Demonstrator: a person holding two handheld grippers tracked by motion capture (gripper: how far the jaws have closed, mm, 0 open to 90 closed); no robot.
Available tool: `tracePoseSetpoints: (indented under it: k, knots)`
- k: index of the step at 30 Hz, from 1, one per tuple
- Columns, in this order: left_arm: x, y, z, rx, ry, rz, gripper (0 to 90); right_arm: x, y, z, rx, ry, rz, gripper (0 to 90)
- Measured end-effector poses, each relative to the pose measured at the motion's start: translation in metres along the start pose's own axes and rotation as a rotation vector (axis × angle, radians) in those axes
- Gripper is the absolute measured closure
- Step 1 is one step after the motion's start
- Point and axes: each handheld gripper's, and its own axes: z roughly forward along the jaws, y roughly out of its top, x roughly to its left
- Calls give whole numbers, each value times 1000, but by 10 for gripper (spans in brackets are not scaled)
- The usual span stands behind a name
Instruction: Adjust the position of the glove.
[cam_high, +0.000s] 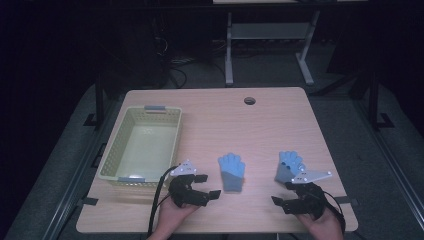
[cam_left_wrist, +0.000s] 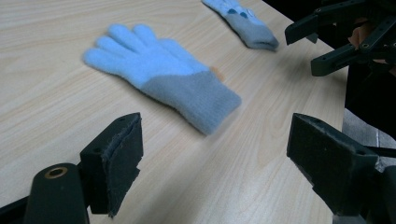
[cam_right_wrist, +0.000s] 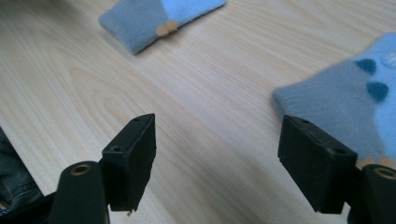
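The two gloves lie flat on the wooden table (cam_high: 215, 125), toward its near edge, and we hold a gripper beside each. Taking the scene from its largest thing down, the table carries a pale yellow basket (cam_high: 142, 145) on its left side, well apart from both gloves, with grey handles at its far and near rims. Next comes the left glove (cam_high: 231, 171), light blue at the fingers and grey at the cuff, fingers pointing away from us; in the left gripper view it (cam_left_wrist: 161, 77) lies just ahead of our jaws, with the cuff nearest. The right glove (cam_high: 289, 166) lies off to the right, apart from the first, and shows dark blue dots on its blue part; in the right gripper view its grey cuff (cam_right_wrist: 345, 107) sits just beyond the right-hand jaw.

Our left gripper (cam_high: 203, 186) rests low over the table between the basket and the left glove, jaws standing wide apart with bare wood between them. Our right gripper (cam_high: 282, 196) sits just near the right glove's cuff, jaws likewise spread and gripping nothing.
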Motion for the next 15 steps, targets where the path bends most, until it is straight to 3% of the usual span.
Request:
tracePoseSetpoints:
  k: [15]
  knots:
    - [2, -3, -7, -12, 0, -8, 182, 3, 13, 1, -1, 19, -15, 247]
